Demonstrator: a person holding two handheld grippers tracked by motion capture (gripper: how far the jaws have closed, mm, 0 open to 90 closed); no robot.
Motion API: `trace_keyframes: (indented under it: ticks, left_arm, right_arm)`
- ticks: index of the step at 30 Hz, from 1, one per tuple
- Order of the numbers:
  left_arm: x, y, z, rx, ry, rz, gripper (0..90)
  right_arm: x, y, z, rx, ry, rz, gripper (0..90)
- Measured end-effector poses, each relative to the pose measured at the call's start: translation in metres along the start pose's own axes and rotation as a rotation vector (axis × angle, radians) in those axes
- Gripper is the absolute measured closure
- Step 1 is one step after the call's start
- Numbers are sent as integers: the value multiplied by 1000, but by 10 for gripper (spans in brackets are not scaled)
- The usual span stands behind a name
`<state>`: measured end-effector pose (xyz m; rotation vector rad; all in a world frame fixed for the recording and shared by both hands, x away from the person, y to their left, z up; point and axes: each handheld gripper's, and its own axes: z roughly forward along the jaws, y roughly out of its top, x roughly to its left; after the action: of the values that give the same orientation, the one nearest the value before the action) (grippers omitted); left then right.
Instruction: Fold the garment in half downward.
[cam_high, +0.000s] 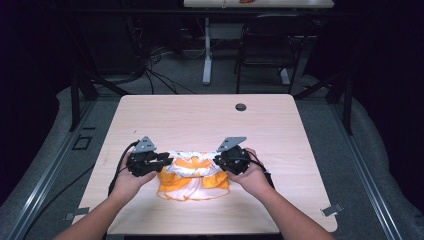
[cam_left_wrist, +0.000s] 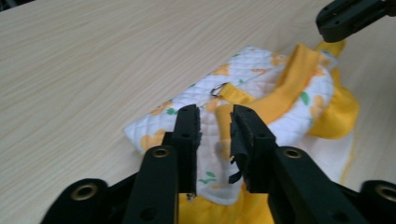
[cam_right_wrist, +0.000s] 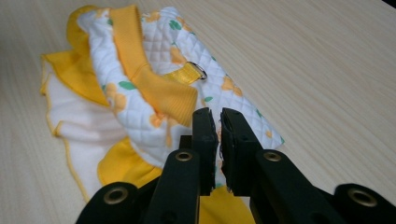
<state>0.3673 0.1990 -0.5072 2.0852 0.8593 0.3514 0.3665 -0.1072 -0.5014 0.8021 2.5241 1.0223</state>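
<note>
A small quilted garment (cam_high: 192, 177), white with orange and green prints, a yellow collar and yellow frills, lies on the front middle of the wooden table (cam_high: 200, 120). My left gripper (cam_high: 167, 159) is at its left end. In the left gripper view the garment (cam_left_wrist: 280, 93) runs away from this gripper (cam_left_wrist: 215, 112), whose jaws stand a little apart with the quilted edge between them. My right gripper (cam_high: 217, 160) is at the garment's right end. In the right gripper view this gripper (cam_right_wrist: 220, 113) is pinched on the quilted edge of the garment (cam_right_wrist: 140, 70). A metal ring (cam_right_wrist: 198, 71) sits on a yellow strap.
A round cable hole (cam_high: 240, 106) sits near the table's far edge. Behind the table stand a black chair (cam_high: 270, 45) and a white table leg (cam_high: 207, 50), with cables on the floor. The right gripper's tip (cam_left_wrist: 350, 18) shows at the top right of the left gripper view.
</note>
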Motion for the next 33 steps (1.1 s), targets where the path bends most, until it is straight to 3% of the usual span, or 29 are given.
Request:
trace_keyframes:
  ticks: [4,13,18,33]
  left_arm:
    - [8,-1,13,56,33,-20,832]
    - [3,-4,25,84,-20,-29,886]
    - [-4,-7,21,92,-52,-7,890]
    - [-19,-22,7,96,-106,25,894]
  right_arm:
    - [-7,1,12,11,-8,39,866]
    - [-10,2,24,18,60,73,883]
    - [-4,0,22,25,105,52,885]
    - [16,-10,10,31,159,10,893]
